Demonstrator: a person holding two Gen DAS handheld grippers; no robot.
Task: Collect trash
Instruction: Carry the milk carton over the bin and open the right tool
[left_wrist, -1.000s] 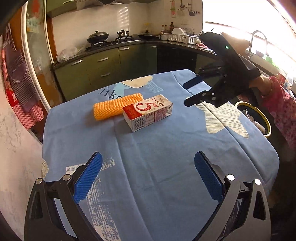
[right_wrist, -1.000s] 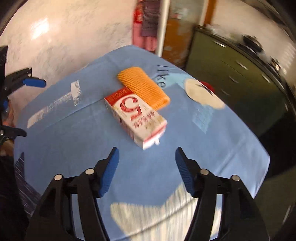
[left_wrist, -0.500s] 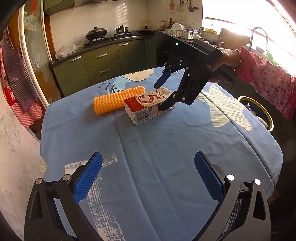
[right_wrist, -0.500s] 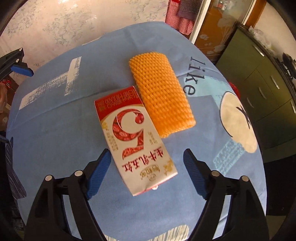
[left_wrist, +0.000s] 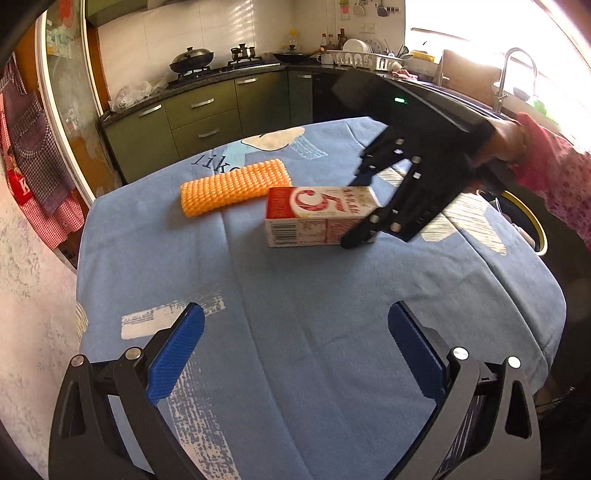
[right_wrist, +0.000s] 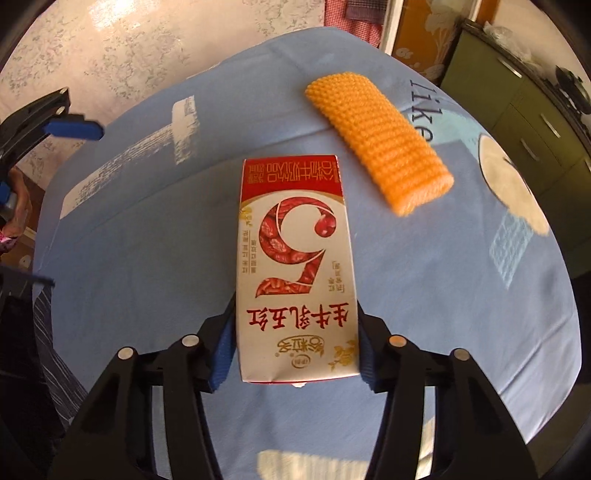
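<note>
carton (right_wrist: 295, 273) lies gripped between right gripper (right_wrist: 295, 354) pads just closing in; left gripper (left_wrist: 295, 354) gapes wide, empty.

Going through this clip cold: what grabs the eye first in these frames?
The red-and-white carton lying flat mid-table, with the right gripper straddling its near end; the jaws have just been closing, blue pads against both its sides. Just beyond it lies an orange knobbly foam sleeve, apart from the carton on the blue tablecloth. The left gripper hangs open and empty above the cloth's near edge.
</note>
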